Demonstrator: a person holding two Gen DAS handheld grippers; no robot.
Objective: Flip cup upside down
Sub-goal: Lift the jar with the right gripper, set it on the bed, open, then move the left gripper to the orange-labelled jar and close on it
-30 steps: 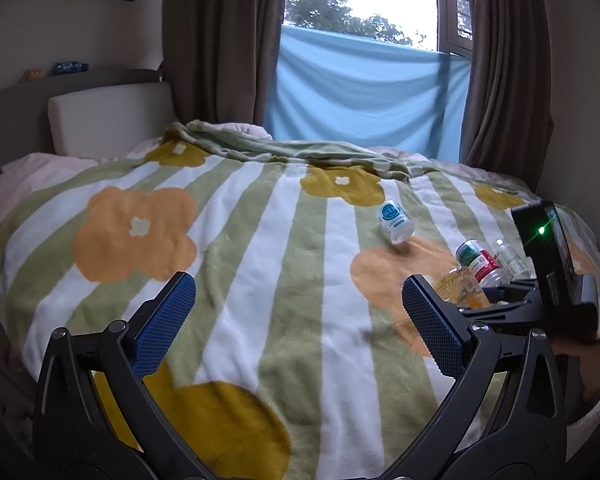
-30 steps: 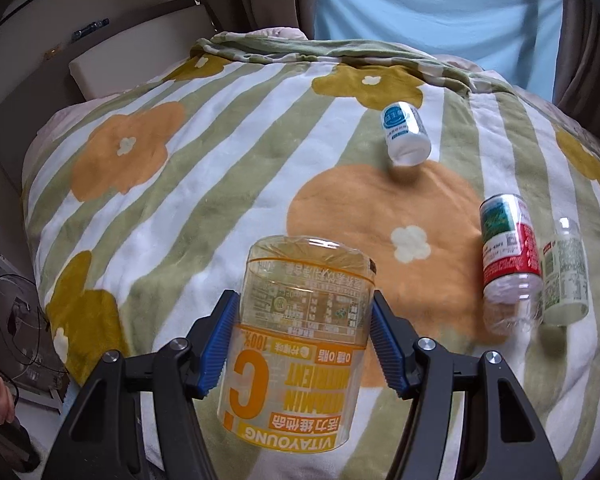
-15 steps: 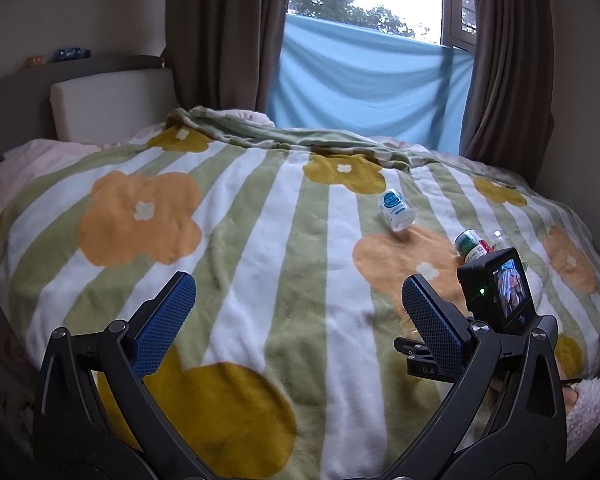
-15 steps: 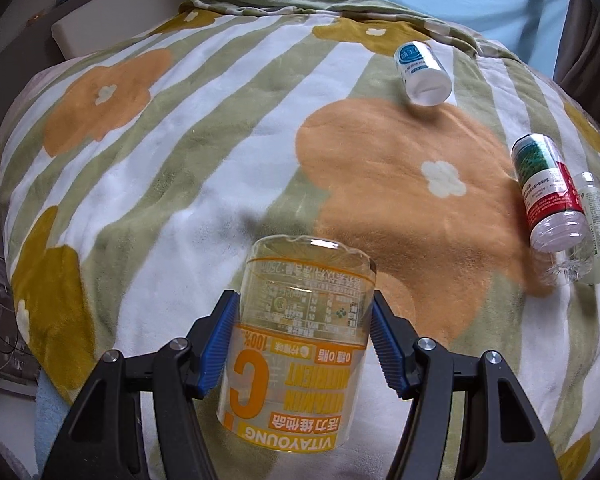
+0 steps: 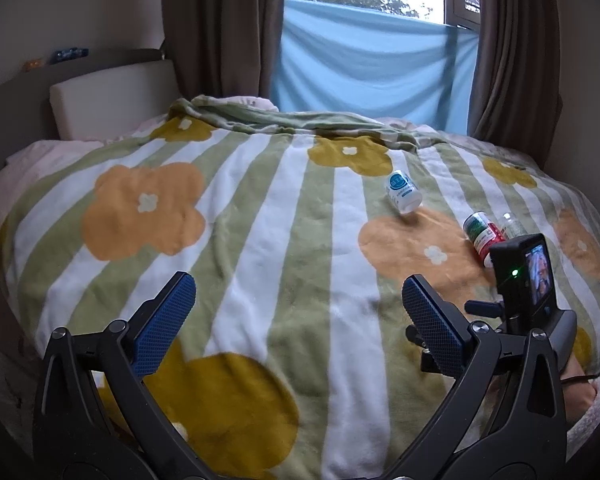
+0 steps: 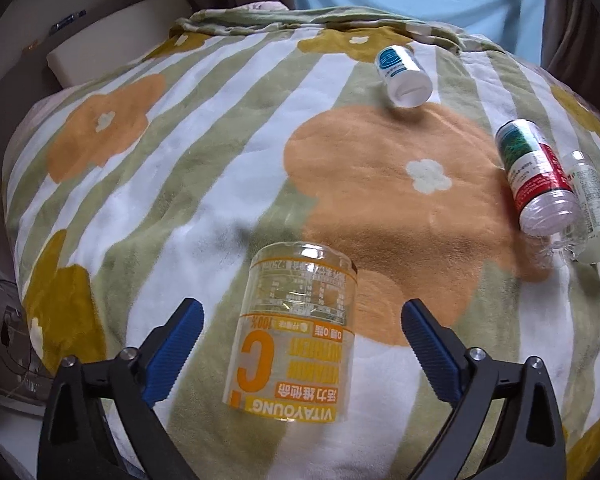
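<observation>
- The right hand-held gripper [image 6: 302, 338] is spread wide, its blue pads clear of the cup [image 6: 296, 336].
- The cup stands between them, label inverted, on the bed's blanket [image 6: 204, 152], near the orange flower [image 6: 396, 208].
- The left hand-held gripper [image 5: 298, 320] is released and holds nothing.

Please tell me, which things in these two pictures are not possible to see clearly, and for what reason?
- Cup: missing from the left wrist view, where the left tongs and the right rig's camera stand in front.
- Cup's lower rim, right wrist view: whether it rests flat on the blanket cannot be told.
- Red bottle, left wrist view: its lower end is hidden by that camera.
- Clear bottle: label print too small.
- Right tongs: open, apart from the cup.
</observation>
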